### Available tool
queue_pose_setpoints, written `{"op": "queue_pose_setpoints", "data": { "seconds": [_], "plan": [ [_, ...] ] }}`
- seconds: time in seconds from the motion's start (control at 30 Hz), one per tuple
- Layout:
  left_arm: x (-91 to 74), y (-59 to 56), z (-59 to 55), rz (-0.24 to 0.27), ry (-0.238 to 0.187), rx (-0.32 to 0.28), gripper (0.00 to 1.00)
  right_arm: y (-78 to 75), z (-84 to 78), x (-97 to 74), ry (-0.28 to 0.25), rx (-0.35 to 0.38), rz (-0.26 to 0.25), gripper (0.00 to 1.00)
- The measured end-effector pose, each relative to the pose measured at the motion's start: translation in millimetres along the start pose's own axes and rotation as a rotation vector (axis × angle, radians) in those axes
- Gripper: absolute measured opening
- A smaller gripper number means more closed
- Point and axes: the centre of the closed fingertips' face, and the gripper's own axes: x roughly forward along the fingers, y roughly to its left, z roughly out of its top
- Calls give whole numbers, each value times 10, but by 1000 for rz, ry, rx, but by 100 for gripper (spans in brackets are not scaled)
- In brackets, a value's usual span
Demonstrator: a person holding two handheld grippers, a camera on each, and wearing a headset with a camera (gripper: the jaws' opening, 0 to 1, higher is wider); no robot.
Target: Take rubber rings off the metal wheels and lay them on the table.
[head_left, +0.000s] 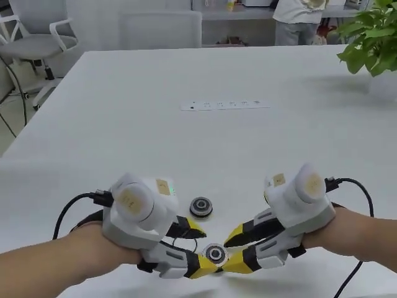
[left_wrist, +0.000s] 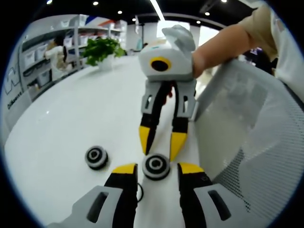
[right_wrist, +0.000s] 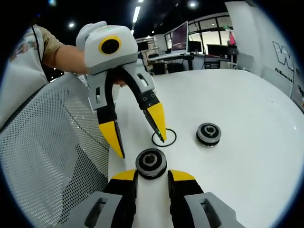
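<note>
A: Nearest us, the left gripper and right gripper sit nose to nose, with the near wheel flat on the tabletop between them.

B: Why both on one wheel?

A: We judge one is there to brace the metal while the other peels the rubber. Nothing is lifted yet.

B: Fingers?

A: In the left gripper view its fingers stand apart either side of the wheel. There's a thin gap each side and they hold nothing. In the right gripper view its fingers are spread too, with the wheel just at the tips. We can't tell if they touch it.

B: How does the wheel look?

A: Small, round, lying flat. It has concentric pale metal rings, a dark centre hole and a dark band round the outside. We take that band for the rubber ring, still on.

B: Anything else?

A: A second wheel lies just beyond, apart from both grippers, with the same dark band. A thin loose ring lies flat on the tabletop under one left fingertip. We read that as one ring already off, laid where the task wants it.
</note>
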Motion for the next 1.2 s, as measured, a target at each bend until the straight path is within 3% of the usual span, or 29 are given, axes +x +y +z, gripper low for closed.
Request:
{"op": "queue_pose_setpoints", "data": {
  "seconds": [0.3, 0.5, 0.7, 0.8, 0.87, 0.97, 1.13, 1.2],
  "plan": [
    [63, 2, -29, 4, 3, -23, 23, -2, -51, 23, 23, -28, -4, 16],
    [112, -35, -60, 11, 10, 11, 19, -11, -67, 7, 28, -35, -13, 9],
    [119, 20, -55, 41, 6, 12, 14, -9, -81, 1, 36, -24, -13, 3],
    [124, 8, -58, 46, 15, 55, 14, -11, -82, 2, 37, -10, -16, 2],
    [119, 8, -56, 48, 21, 58, 14, -26, -80, -1, 29, 25, -18, 0],
    [115, 20, -62, 51, 23, 60, 13, -36, -69, -11, -7, 151, -4, 0],
    [118, 15, -60, 58, 31, 65, 13, -52, -79, -25, -28, 226, 10, 0],
    [117, 18, -61, 59, 34, 67, 13, -55, -67, -34, -52, 293, 18, 0]
  ]
}}
